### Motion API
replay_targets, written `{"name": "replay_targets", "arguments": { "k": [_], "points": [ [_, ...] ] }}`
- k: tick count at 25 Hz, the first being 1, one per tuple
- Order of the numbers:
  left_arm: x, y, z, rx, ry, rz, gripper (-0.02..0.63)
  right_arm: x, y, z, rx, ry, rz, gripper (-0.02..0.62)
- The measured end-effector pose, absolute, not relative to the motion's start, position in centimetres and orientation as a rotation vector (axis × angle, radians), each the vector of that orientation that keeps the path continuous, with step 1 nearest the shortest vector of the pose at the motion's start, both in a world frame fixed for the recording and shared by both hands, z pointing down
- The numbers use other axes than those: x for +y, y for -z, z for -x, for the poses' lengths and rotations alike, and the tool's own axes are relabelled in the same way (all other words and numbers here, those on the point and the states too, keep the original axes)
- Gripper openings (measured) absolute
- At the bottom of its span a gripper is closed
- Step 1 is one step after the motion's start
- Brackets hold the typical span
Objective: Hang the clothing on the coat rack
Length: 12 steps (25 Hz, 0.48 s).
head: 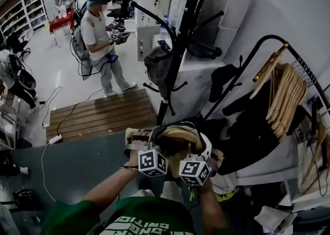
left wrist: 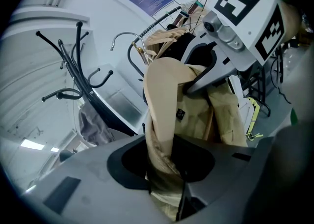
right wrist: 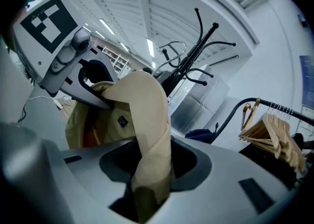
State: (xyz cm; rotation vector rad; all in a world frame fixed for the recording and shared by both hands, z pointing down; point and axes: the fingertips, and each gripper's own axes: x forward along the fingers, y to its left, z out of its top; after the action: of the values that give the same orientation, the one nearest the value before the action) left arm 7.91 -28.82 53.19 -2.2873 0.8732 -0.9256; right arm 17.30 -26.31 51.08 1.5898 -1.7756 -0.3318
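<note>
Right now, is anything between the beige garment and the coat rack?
Nothing visible. The left gripper and right gripper grip the beige garment in front of the coat rack; a grey item hangs low on it.

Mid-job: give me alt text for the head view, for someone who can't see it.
The left gripper and right gripper each clamp a beige garment, held together in front of a black coat rack. Wooden hangers hang on a rail at right; another person stands in the background, upper left.
</note>
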Motion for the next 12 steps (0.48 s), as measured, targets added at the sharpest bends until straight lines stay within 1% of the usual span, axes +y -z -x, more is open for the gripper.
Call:
{"name": "replay_targets", "arguments": {
  "k": [12],
  "points": [
    [-31.4,-57.5,-10.4,0.983,1.045,2.289,0.115,-29.8,-55.2,-20.1,-1.845,0.321,-1.466,0.156]
  ]
}}
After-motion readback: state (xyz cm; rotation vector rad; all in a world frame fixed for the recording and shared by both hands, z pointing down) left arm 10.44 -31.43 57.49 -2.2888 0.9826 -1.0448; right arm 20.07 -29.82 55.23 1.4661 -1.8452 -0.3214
